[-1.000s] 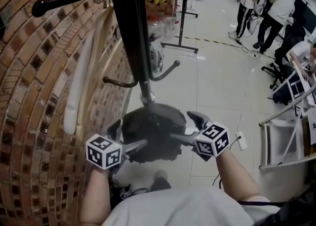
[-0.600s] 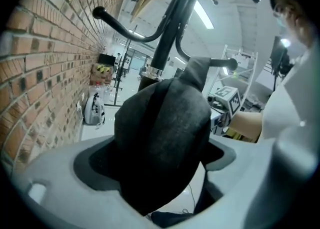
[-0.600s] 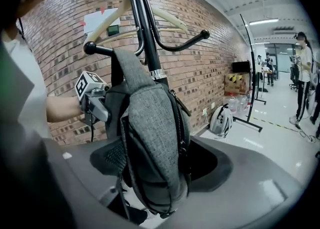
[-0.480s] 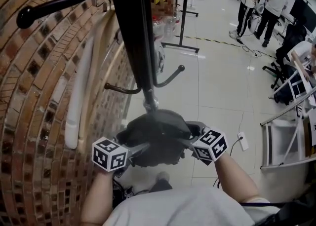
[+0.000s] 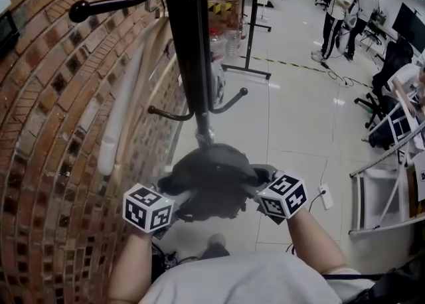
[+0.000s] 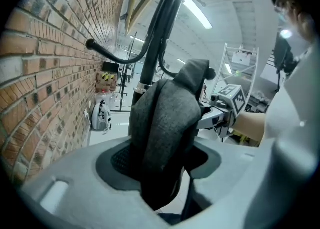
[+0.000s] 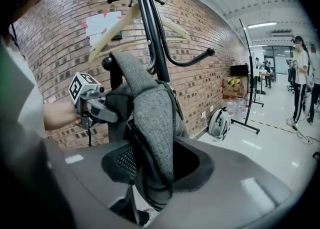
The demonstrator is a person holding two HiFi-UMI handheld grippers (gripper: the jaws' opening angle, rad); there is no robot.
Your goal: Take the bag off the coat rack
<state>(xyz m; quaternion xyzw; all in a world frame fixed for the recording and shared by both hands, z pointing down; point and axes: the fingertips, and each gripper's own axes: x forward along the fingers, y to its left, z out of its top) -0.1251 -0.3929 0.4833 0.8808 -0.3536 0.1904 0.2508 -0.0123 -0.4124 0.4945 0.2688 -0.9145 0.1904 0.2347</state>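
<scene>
Bag (image 5: pixel 211 180) is soft grey fabric, probably light, will sag. Left gripper (image 5: pixel 180 198) and right gripper (image 5: pixel 256 187): jaws closing, each pinching a side fold. Grip thick seams.

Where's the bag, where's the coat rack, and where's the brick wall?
bag (image 5: pixel 209 176): head view, on its rounded grey top.
coat rack (image 5: pixel 191 50): head view, on the black upright pole.
brick wall (image 5: pixel 40 163): head view, on bare bricks at the left.

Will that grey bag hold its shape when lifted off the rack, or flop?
Probably floppy: the bag creases and drapes limply over its hook. Likely not slippery, since the cloth looks coarsely woven.
</scene>
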